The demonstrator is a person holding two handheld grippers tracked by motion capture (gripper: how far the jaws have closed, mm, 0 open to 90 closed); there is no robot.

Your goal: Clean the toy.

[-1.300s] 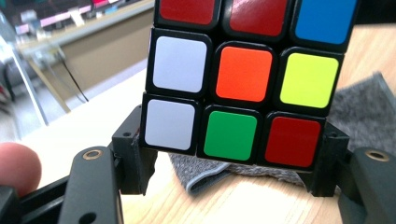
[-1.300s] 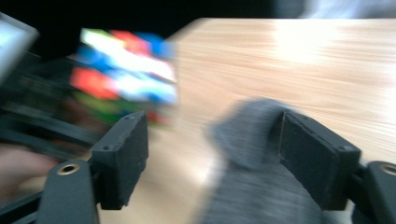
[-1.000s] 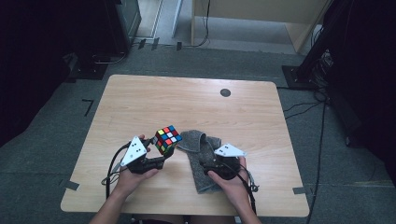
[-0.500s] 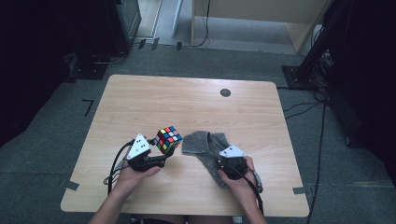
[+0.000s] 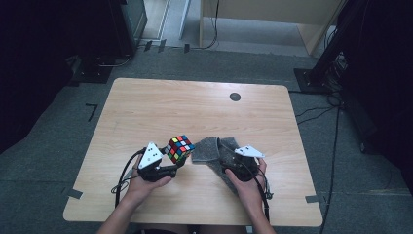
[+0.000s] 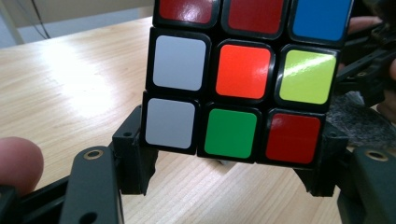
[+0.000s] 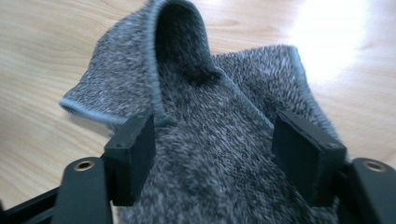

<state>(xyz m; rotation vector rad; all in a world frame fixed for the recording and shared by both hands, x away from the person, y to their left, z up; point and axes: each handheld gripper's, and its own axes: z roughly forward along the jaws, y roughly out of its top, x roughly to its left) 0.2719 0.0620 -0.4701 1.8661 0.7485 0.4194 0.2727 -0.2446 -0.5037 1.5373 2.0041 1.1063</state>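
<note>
The puzzle cube (image 5: pixel 178 148) is clamped in the left tool (image 6: pixel 229 175), lifted off the desk (image 5: pixel 160 105), just left of the grey cloth (image 5: pixel 210 148). The right tool (image 7: pixel 224 151) has just been opening; its jaws stand apart over the cloth, pressing nothing. Likely step: wiping the cube. Next, the right tool needs to pinch a fold of cloth.
</note>
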